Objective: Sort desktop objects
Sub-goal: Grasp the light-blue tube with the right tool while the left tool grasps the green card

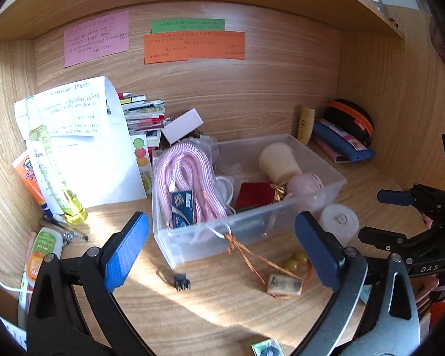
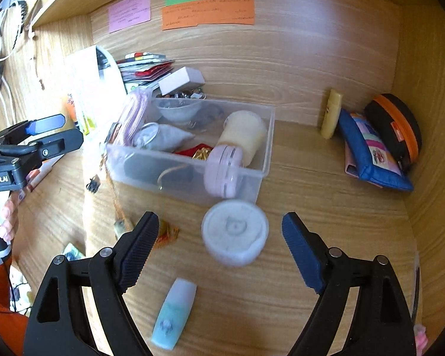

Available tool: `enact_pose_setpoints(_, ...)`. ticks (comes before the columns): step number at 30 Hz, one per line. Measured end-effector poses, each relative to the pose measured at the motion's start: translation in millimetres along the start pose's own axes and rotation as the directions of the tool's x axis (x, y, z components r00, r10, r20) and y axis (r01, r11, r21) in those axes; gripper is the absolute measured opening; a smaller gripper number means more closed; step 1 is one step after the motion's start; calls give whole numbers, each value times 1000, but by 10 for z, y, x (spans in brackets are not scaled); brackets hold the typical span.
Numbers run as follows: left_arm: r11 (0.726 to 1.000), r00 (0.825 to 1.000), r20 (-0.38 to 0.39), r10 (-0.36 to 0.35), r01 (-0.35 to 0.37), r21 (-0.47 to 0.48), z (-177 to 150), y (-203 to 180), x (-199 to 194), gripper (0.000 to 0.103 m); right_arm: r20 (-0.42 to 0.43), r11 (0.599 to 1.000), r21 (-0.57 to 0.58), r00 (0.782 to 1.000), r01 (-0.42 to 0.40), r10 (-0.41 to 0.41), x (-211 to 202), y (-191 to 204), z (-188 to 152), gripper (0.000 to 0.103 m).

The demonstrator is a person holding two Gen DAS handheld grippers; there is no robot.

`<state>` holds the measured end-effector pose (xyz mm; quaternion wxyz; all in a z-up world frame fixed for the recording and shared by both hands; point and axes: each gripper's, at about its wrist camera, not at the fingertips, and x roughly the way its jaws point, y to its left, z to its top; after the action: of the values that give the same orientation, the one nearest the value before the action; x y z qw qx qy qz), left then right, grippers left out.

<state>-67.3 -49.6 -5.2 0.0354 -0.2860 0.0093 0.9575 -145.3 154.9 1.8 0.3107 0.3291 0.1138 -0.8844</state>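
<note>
Near right gripper (image 2: 219,252) — small tube (image 2: 173,313) lying flat, cap end toward bin (image 2: 264,160).

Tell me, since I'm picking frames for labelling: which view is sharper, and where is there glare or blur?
Left wrist view: sharp, though sunlight washes out the white paper and streaks the desk. Right wrist view: motion-blurred, smearing the white round jar and small blue-green bottle; the paper is overexposed there too. Both bend the shelf edges.

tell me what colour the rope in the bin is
Pale pink rope, coiled at the bin's left end; clearest in the left wrist view.
</note>
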Motion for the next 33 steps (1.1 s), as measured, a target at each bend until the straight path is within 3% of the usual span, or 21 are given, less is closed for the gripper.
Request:
enact_pose_setpoints(12, 998, 999, -34, 32, -31, 49, -382, -197, -189, 100, -9, 1000, 8, 1000, -22, 22, -173, 85, -305, 83)
enact_pose_setpoints(21, 999, 986, -164, -17, 22, 24, -775, -241, -87, 100, -71, 999, 35, 997, -35, 37, -104, 130, -581, 83)
enact_pose_setpoints(26, 997, 976, -220, 6, 10, 70, -969, -306, -29, 100, -70, 999, 19, 997, -43, 44, -85, 214, -678, 83)
enact_pose_setpoints(33, 997, 962, -259, -82, 80, -18, -1068, -240, 26, 100, -72, 999, 29, 997, -18, 20, -6, 290, -713, 81)
